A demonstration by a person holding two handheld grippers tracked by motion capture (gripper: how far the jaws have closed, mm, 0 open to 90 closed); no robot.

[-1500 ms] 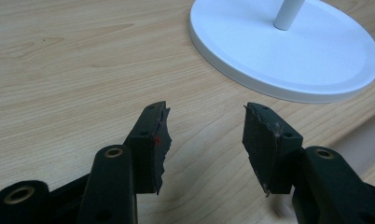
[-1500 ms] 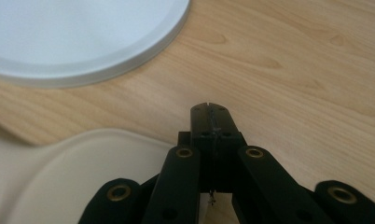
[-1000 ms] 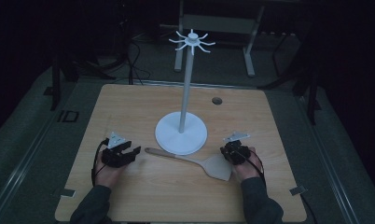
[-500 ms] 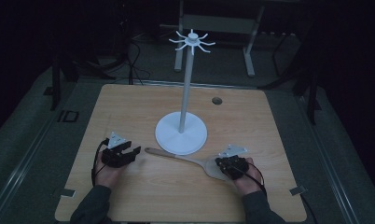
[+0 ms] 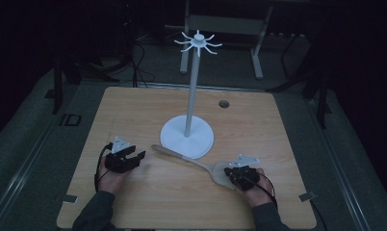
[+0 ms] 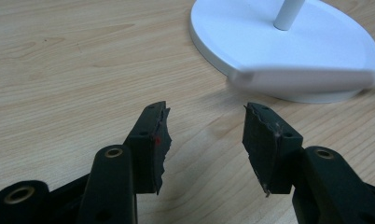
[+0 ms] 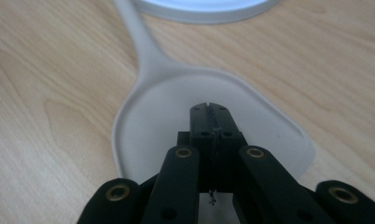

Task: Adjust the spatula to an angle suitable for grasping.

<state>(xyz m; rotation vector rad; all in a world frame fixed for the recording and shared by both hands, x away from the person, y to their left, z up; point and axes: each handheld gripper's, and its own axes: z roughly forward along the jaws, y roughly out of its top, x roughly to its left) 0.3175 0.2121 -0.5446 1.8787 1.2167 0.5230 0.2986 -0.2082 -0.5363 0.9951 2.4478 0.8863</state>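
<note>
Item: your right gripper [image 5: 233,173], fingers clenched empty, has shifted left onto the spatula [image 5: 215,172] blade, lower right; left gripper [image 5: 136,158] released, idle.

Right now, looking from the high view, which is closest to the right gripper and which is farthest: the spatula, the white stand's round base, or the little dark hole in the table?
1. The spatula: its wide blade lies right under the right gripper, near the table's front.
2. The white stand's round base: mid-table, up and to the left.
3. The little dark hole: near the table's far edge.
</note>
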